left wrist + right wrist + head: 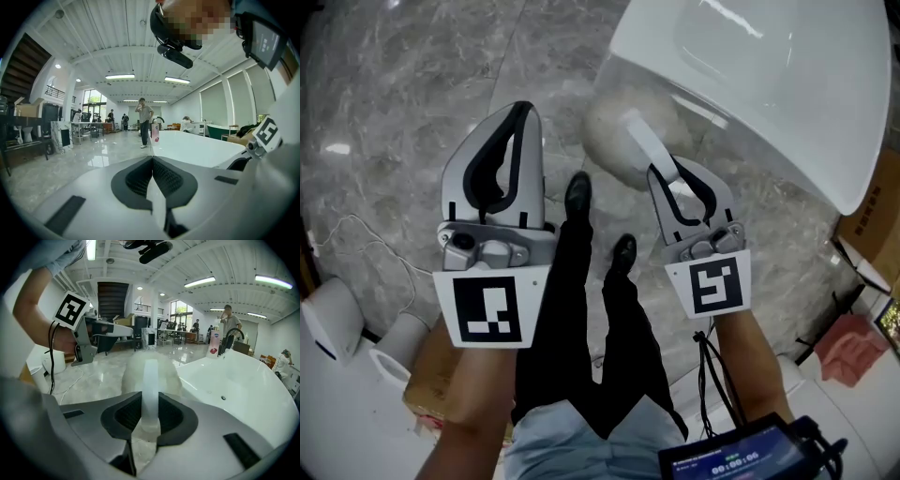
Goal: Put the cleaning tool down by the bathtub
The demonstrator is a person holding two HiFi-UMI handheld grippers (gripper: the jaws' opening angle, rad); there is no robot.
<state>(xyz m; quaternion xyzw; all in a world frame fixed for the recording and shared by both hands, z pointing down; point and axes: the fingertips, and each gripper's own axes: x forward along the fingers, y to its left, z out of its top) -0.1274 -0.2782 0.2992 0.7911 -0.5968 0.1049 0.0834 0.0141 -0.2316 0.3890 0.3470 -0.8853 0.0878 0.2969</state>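
- Looking down in the head view: right claw [680,178] pinching the flat white handle of the pale, fluffy, round-headed cleaning tool [614,136], over the grey marble floor [394,112], just beside the glossy white bathtub [769,84]; left claw [520,112] off to the side.
- Left gripper view: pressed together on nothing.
- Right gripper view: clamped on the handle, fluffy head ahead. Risks if released too high: bouncing or rolling away from the tub, or clipping its rim.

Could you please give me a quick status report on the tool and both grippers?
Left gripper shut, empty. Right gripper shut on cleaning tool, its fluffy head beside bathtub. Shoes close by.
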